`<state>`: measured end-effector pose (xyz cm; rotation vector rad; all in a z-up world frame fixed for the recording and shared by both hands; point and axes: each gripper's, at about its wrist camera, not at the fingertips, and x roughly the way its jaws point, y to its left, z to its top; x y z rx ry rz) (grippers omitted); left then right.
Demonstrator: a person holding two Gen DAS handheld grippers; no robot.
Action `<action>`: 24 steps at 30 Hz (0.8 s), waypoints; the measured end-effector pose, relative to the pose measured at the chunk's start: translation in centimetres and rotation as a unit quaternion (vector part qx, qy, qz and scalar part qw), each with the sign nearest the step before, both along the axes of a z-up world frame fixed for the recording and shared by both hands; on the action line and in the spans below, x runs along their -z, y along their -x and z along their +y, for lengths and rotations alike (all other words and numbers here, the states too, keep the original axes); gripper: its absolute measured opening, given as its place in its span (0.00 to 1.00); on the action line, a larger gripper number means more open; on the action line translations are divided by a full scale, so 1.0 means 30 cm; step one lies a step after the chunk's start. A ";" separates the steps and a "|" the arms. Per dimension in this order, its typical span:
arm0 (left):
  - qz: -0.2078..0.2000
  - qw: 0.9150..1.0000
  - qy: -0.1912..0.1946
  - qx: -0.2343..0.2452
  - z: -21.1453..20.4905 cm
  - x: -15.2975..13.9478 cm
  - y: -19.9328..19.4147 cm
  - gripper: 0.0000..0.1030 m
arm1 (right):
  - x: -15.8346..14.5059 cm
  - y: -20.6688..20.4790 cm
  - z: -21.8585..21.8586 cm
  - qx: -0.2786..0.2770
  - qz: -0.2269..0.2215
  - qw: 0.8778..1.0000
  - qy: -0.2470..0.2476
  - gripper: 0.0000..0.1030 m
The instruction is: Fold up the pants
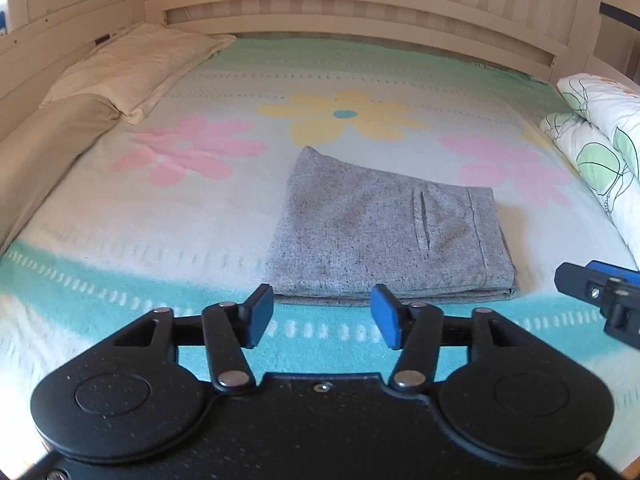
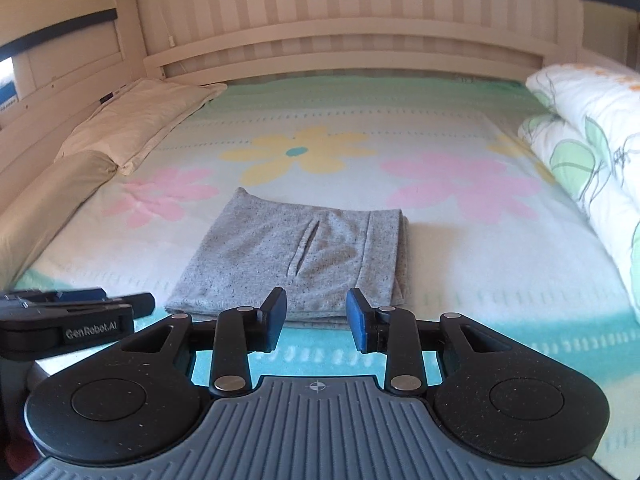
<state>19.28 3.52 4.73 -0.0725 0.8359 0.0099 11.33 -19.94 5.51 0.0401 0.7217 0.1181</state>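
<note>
Grey marled pants (image 1: 384, 236) lie folded into a compact rectangle on the flowered blanket, a pocket slit showing on top. In the right wrist view the same pants (image 2: 296, 256) sit just beyond the fingers. My left gripper (image 1: 322, 316) hovers before the near edge of the pile, its jaws open with nothing between the blue pads. My right gripper (image 2: 316, 318) is likewise open and empty, held above the near edge. Each gripper shows at the edge of the other's view: the right gripper (image 1: 600, 288) at the right, the left gripper (image 2: 80, 312) at the left.
The blanket (image 1: 200, 220) covers a bed with a cream wooden headboard (image 1: 360, 12) behind. Beige pillows (image 1: 132, 68) line the left side. A rolled white floral duvet (image 1: 600, 140) lies along the right side.
</note>
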 end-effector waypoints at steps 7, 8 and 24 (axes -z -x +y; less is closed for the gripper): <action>-0.012 1.000 -0.019 -0.006 0.002 0.009 0.024 0.60 | 0.091 -0.021 -0.016 0.032 0.033 0.999 -0.004 0.31; -0.008 1.000 -0.022 -0.005 0.001 0.017 0.021 0.60 | 0.099 -0.027 -0.020 0.035 0.039 0.999 -0.008 0.31; 0.048 0.998 -0.022 0.027 -0.049 0.108 -0.004 0.60 | 0.135 -0.052 -0.009 0.044 0.071 0.996 -0.022 0.32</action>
